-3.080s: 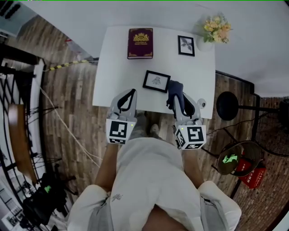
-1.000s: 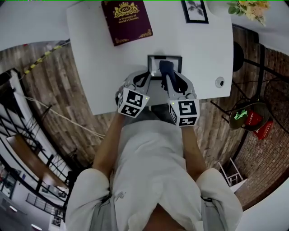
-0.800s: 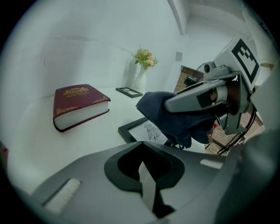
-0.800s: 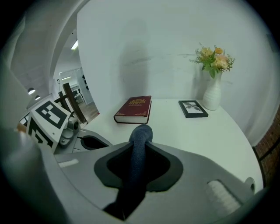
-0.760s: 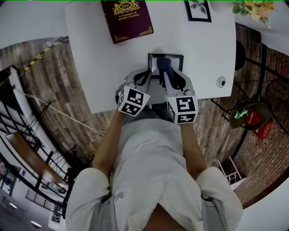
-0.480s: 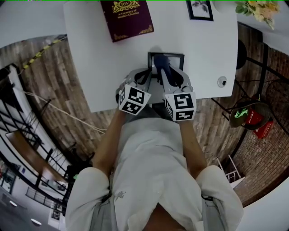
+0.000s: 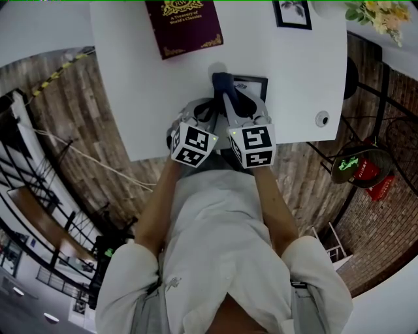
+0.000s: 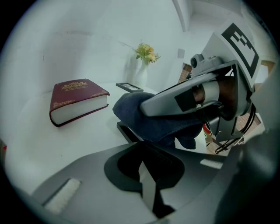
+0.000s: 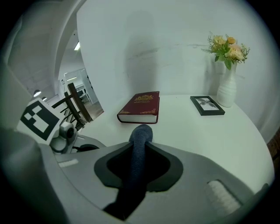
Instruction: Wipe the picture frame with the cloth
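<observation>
A black picture frame (image 7: 253, 88) lies flat near the front edge of the white table (image 7: 130, 85). My left gripper (image 7: 210, 109) is shut on the frame's near left edge; in the left gripper view the frame (image 8: 126, 130) runs into its jaws (image 8: 142, 151). My right gripper (image 7: 228, 99) is shut on a dark blue cloth (image 7: 221, 82), which rests over the frame's left edge. In the left gripper view the cloth (image 8: 144, 118) hangs under the right gripper (image 8: 192, 94). In the right gripper view the cloth (image 9: 139, 140) stands out between the jaws (image 9: 138, 153).
A maroon book (image 7: 183, 26) lies at the table's back left, also in the right gripper view (image 9: 139, 107). A second small frame (image 7: 292, 13) and a vase of flowers (image 7: 379, 16) stand at the back right. A round fitting (image 7: 321, 119) sits near the table's right front corner.
My right gripper has swept the cloth leftward across the frame, from its middle to its left edge. The left gripper has stayed on the frame.
</observation>
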Demonstrator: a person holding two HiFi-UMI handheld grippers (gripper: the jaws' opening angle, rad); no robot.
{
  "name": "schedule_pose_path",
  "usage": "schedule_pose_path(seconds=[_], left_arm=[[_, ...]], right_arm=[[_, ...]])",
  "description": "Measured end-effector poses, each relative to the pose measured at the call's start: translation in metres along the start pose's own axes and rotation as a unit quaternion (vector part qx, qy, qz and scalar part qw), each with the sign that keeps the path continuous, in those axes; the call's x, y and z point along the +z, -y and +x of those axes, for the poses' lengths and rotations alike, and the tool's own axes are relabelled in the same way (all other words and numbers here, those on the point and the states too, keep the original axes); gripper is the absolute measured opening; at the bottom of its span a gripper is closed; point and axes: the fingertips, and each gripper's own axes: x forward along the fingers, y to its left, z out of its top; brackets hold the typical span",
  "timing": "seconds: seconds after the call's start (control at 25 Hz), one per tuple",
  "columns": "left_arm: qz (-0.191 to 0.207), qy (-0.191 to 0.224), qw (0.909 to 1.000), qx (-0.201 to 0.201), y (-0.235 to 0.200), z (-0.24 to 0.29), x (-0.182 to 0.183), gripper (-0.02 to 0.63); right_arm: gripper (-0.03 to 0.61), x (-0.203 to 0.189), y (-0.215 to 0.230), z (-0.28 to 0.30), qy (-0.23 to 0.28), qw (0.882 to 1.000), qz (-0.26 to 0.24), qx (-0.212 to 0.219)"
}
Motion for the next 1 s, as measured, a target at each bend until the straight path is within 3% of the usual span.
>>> schedule_pose_path(seconds=[0.52,1.0], left_arm=[[-0.007,0.001,1.0000,0.004,-0.001,0.000,0.000,0.020],[-0.018,0.007,0.9998,-0.001,0.001,0.000,0.000,0.020]], right_arm=[[0.064,-0.009,-0.002,0.031,-0.027,0.999,-0.007,0.019],[0.063,-0.017,0.005,0.034,-0.040,0.998,-0.049,-0.006]])
